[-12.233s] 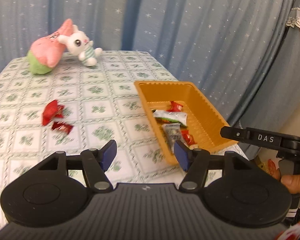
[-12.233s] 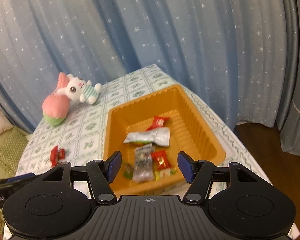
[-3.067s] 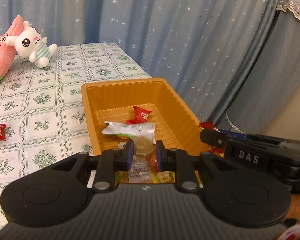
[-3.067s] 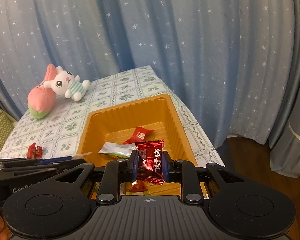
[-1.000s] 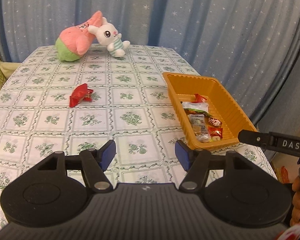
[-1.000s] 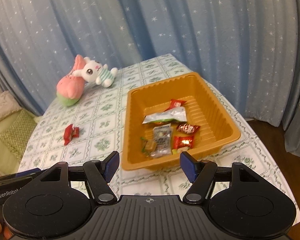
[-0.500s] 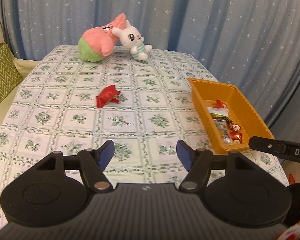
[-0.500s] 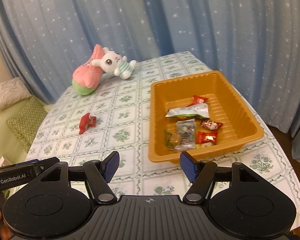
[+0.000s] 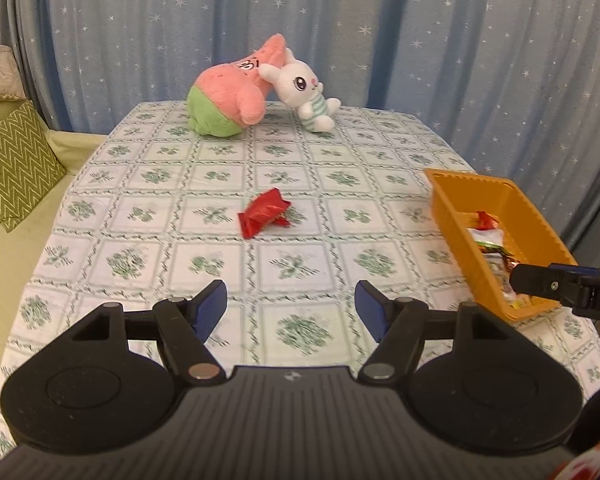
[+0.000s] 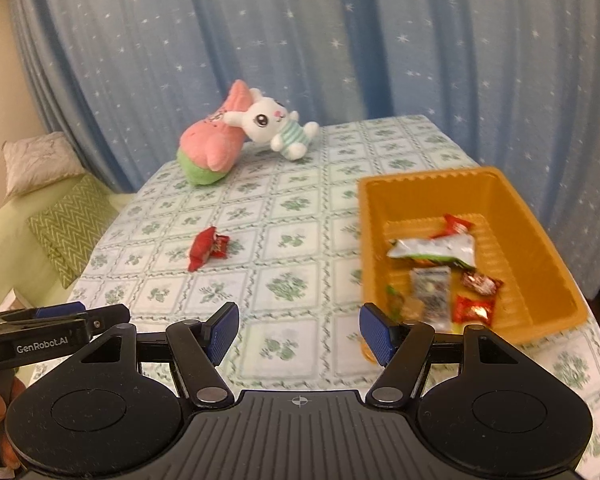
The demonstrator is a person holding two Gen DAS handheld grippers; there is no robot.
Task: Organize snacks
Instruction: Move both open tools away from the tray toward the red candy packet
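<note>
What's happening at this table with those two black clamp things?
A person is tidying snacks into an orange tray, using a hand-held gripper in each hand. Several packets already lie in the tray. Two red snack packets are still out on the tablecloth, touching each other. Neither the left gripper, whose jaws are opening, nor the right gripper holds anything. A pink plush and a white bunny sit at the far end.

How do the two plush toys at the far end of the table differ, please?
The pink plush is bigger than the white bunny. The pink plush has a green base; the bunny wears a green-striped top. The pink plush lies on the table; the bunny leans against it. Both sit far from the tray.
</note>
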